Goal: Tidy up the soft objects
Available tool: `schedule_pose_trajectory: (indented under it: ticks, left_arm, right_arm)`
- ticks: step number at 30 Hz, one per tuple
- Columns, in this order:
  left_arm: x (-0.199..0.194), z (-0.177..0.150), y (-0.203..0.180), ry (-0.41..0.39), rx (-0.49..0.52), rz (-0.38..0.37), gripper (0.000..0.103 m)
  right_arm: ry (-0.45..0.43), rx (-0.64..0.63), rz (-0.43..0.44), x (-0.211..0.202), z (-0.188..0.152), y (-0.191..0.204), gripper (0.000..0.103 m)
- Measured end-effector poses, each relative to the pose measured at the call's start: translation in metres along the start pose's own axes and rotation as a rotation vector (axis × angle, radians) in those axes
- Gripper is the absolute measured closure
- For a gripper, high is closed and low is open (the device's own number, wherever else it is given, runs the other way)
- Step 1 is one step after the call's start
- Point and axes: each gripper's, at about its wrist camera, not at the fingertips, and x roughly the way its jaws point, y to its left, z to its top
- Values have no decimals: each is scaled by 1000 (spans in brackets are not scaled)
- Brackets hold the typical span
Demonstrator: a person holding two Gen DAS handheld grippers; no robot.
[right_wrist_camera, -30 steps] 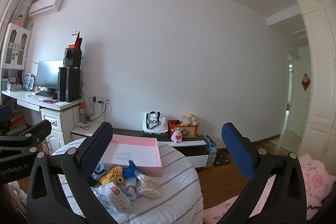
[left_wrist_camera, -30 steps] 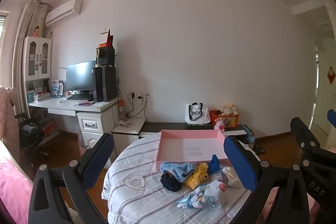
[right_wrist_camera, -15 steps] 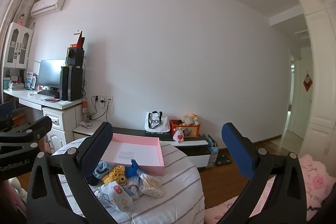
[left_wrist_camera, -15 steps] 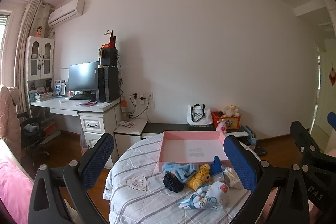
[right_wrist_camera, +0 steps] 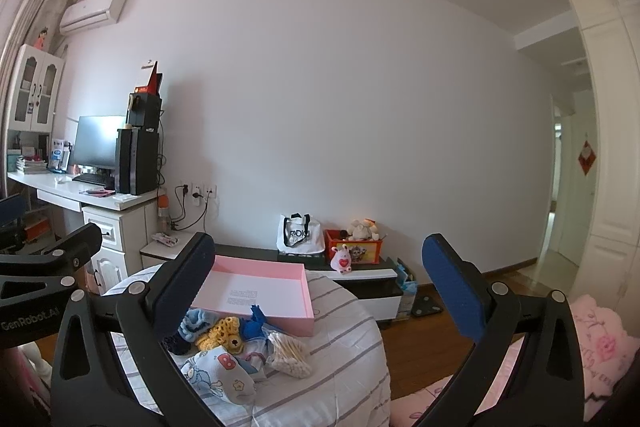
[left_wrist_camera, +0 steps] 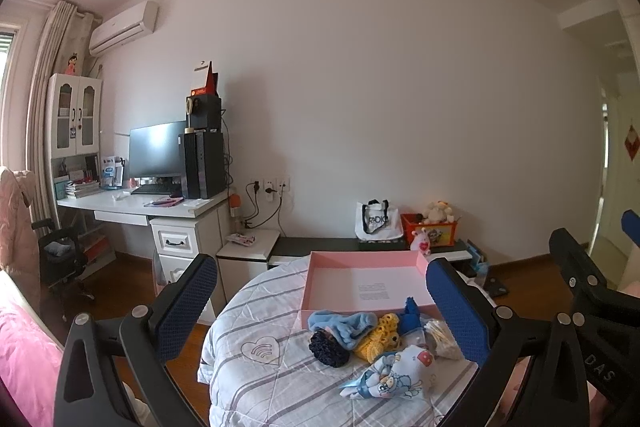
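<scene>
A striped quilt point(left_wrist_camera: 256, 379) carries a pink tray point(left_wrist_camera: 366, 287); soft toys point(left_wrist_camera: 376, 341) heap just before it. Both grippers point(left_wrist_camera: 320, 311) point(right_wrist_camera: 326, 289) gape wide, empty, slightly nearer than before.

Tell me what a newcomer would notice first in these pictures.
Probably the pink box, open and empty, on the striped quilt. Right in front of it lies a heap of soft things: socks, knitted pieces and a printed cloth. Both grippers, left and right, hang open above them.

Box point(right_wrist_camera: 260, 293) near-left corner hidden behind right gripper's finger point(right_wrist_camera: 180, 287), label print too small to read, quilt point(left_wrist_camera: 256, 379) cut off below.
</scene>
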Motion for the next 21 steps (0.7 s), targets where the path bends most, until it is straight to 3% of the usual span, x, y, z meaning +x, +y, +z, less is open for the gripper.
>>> schedule_pose_trajectory:
  ticks: [21]
  left_arm:
    - [-2,0,2,-3,-3,-2,0]
  right_arm:
    - [1,3,1,-1,1,-1,0]
